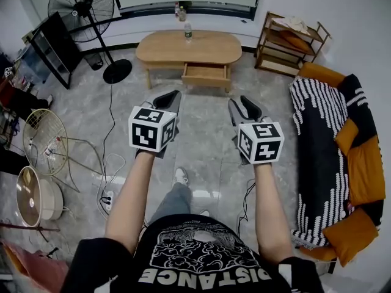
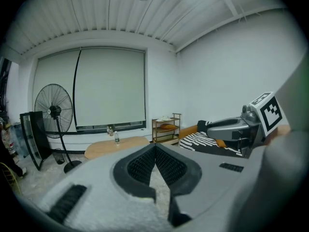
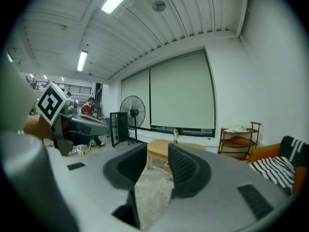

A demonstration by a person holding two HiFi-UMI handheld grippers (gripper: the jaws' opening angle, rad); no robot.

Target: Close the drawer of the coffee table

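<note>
Head view: left gripper and right gripper are held out side by side over bare floor, touching nothing, each with one marker cube. The table stands well ahead by the far wall, with its one drawer pulled open towards the person. One bottle stands on the tabletop and a second on the sill behind. Also counted: one standing fan, one shelf, one sofa. The shirt print reads "DISTANCE", inverted. Left gripper view: jaw tips meet, nothing between them; table, bottle, fan and shelf lie far beyond, and the right gripper shows at the right edge. Right gripper view: jaws stand partly apart with a clear gap and nothing in it; the table is seen far off through the gap. No brand is legible on the bottle.
</note>
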